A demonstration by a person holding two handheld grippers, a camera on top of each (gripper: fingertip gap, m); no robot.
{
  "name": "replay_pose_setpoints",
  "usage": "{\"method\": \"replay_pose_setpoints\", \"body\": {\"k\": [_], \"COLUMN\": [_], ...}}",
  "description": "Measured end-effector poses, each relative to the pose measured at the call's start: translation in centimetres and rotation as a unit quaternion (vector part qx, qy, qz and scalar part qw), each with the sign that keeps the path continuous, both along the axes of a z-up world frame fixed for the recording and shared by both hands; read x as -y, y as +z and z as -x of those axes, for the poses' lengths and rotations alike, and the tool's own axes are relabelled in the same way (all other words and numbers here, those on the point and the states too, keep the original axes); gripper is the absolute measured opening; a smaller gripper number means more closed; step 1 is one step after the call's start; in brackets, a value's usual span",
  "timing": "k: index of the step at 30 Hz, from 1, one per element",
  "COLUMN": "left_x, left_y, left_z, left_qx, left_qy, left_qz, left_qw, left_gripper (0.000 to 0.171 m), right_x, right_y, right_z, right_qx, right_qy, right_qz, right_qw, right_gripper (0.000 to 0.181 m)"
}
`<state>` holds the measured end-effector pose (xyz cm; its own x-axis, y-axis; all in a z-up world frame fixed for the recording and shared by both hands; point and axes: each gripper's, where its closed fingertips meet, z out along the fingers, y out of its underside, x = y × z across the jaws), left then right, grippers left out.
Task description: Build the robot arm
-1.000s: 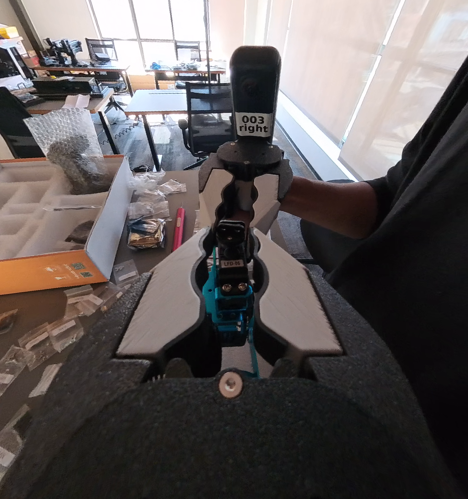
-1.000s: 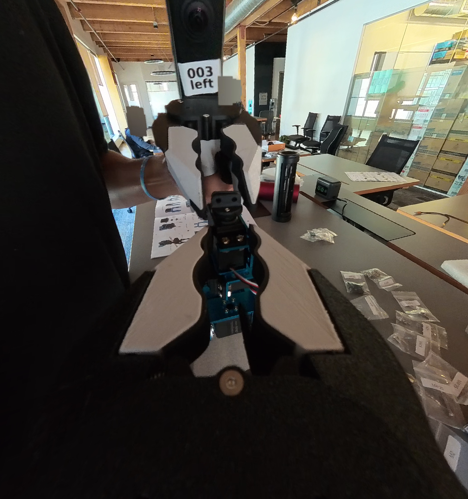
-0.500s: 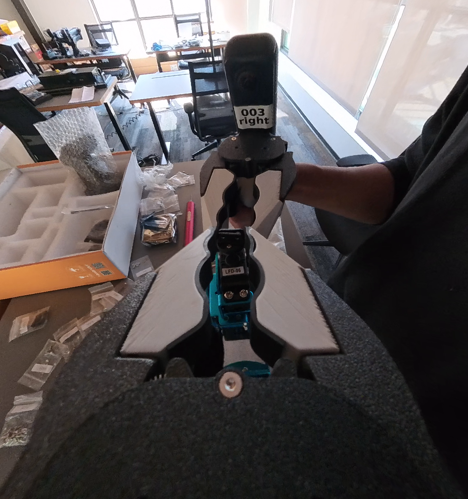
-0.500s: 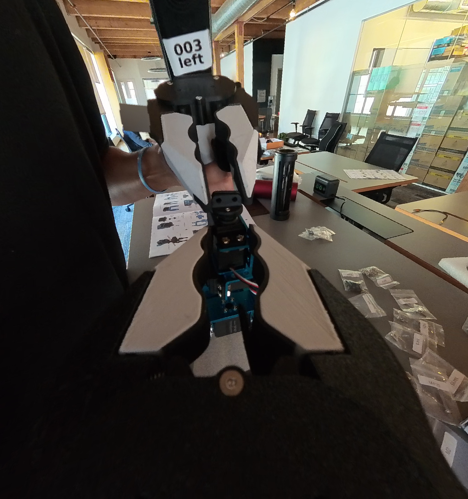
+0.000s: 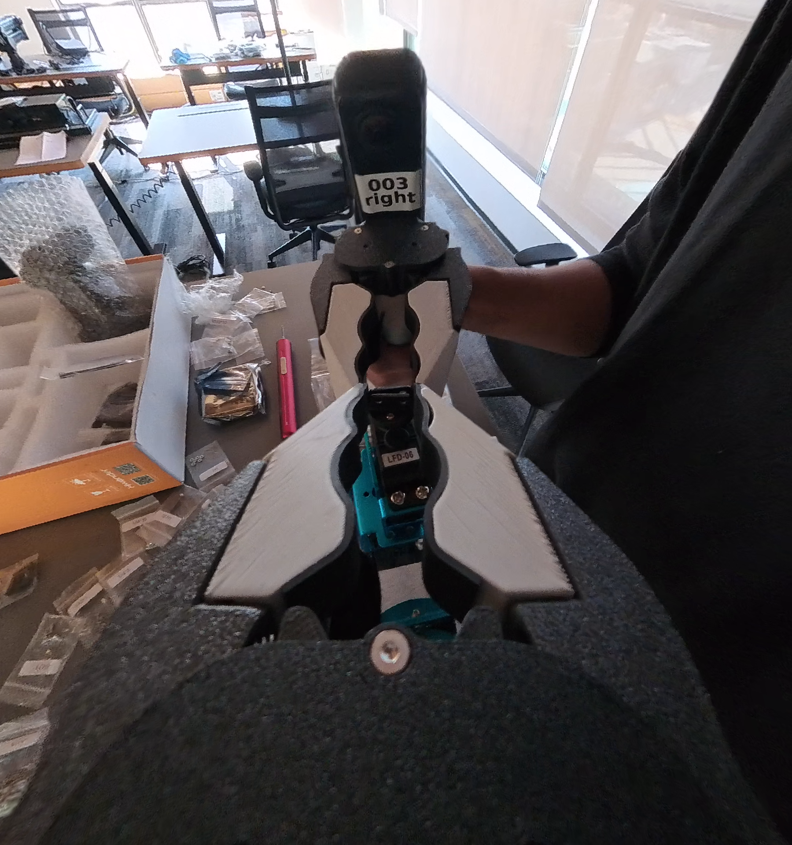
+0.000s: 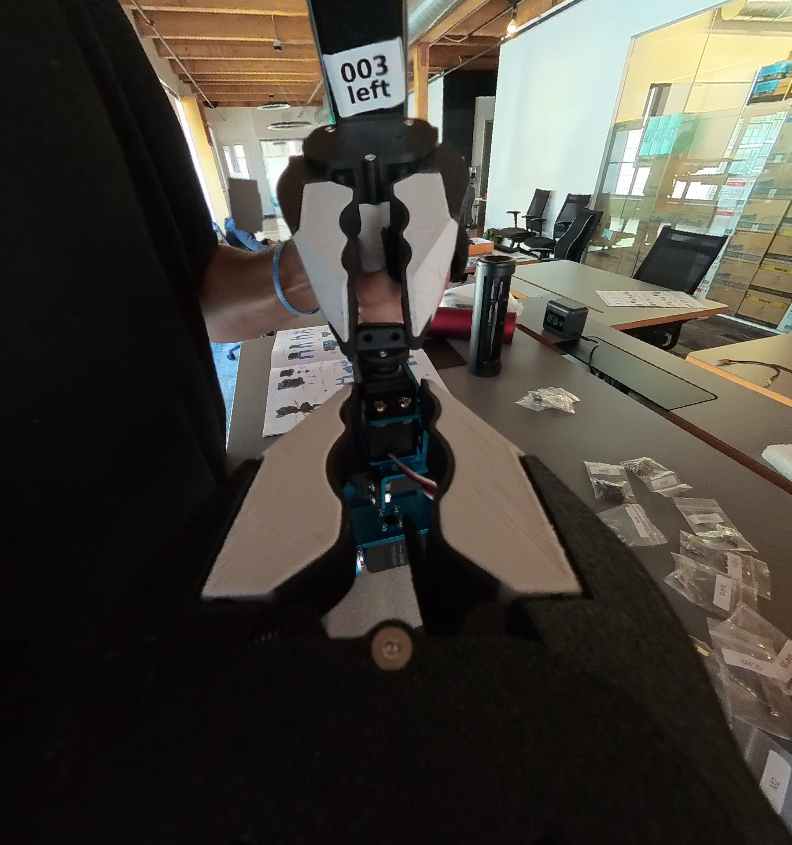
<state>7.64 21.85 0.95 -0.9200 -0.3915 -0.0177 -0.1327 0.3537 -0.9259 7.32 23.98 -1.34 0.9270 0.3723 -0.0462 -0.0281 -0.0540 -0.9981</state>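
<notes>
On the counter (image 5: 307, 302) we see an orange cardboard box (image 5: 74, 480) standing open, with a white foam insert divided in compartments; a dark part wrapped in bubble wrap (image 5: 60, 270) rests at its far side, and another dark part lies in a near compartment. Beside the box are small clear bags of hardware (image 5: 227, 340), a foil pouch (image 5: 231, 400) and a pink pen-shaped tool (image 5: 286, 386).

Between the two claws we hold one blue metal servo assembly (image 5: 391, 494) with a black servo on it, above the counter edge. The left claw (image 5: 389, 398) is narrow and grips it from our side, the blue bracket deep between its white fingers (image 5: 293, 512). The right claw (image 6: 387, 393) faces it and is also narrow, closed on the same assembly; red, white and black wires show inside it.

In the right wrist view, more clear bags (image 6: 700, 544), a printed instruction sheet (image 6: 300, 384) and a black cylinder (image 6: 490, 315) lie on the counter.
</notes>
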Motion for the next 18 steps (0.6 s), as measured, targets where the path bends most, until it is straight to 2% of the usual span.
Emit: {"method": "replay_pose_setpoints", "body": {"k": [6,11,18], "left_x": [-0.4,-0.7,-0.5], "left_y": [0.5,0.1,-0.5], "left_z": [0.2,-0.1,0.1], "left_qx": [-0.029,-0.031,-0.009], "left_qy": [-0.001,-0.006,-0.007], "left_qz": [0.071,0.06,0.027], "left_qw": [0.997,0.998,1.0], "left_gripper": [0.023,0.024,0.02], "right_x": [0.9,2.3,0.6], "right_y": [0.6,3.0,2.7], "right_z": [-0.1,-1.0,-0.2], "right_qx": [-0.002,-0.038,0.004], "right_qy": [-0.005,0.004,0.026], "right_qz": [0.003,-0.039,-0.017], "right_qw": [1.0,0.998,1.0], "right_gripper": [0.03,0.026,0.018]}}
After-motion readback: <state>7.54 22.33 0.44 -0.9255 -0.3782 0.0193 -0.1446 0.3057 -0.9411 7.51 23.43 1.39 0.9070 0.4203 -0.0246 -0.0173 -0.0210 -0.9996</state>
